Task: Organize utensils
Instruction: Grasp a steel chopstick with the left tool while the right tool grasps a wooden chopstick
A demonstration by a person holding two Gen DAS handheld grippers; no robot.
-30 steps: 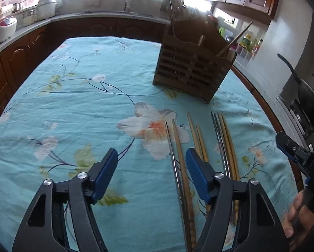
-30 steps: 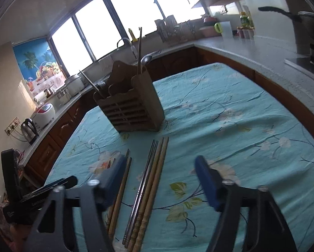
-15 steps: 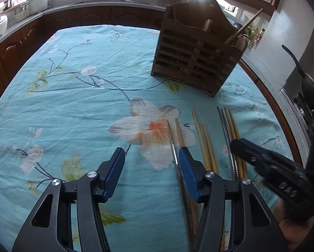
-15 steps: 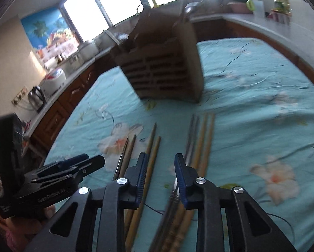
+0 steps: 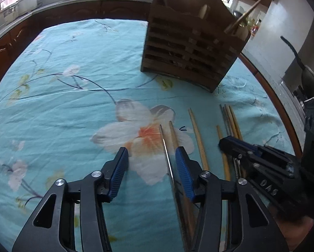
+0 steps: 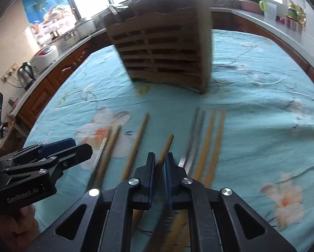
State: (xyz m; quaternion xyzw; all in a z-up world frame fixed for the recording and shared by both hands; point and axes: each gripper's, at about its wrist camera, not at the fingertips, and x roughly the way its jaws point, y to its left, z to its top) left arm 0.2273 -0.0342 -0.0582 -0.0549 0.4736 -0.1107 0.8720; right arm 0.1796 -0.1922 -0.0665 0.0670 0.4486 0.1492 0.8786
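Hidden or unclear: the near ends of the chopsticks run under the gripper bodies in both wrist views and are cut off; the right wrist view is blurred, so edges there are soft. What stands inside the slatted brown wooden utensil holder is hard to make out beyond a wooden stick leaning out at its right.

Right gripper: jaws have just been closing and are now clenched on a single light wooden chopstick, whose tip pokes out just past the blue pads.

Left gripper: jaws have just been closing, partly apart; a thin metal chopstick lies between them close to the right pad, which I cannot tell is touching it. A brown wooden chopstick lies just beside it, passing under that pad.

Other chopsticks: a pale wooden chopstick lies alone between the two grippers; a bundle of grey metal and yellow wooden chopsticks lies just right of the right gripper.

Axis: all chopsticks lie flat on the turquoise floral tablecloth, roughly parallel, long axes running from the grippers toward the holder, tips pointing at it.

Holder: upright on the cloth, well apart from the chopstick tips.
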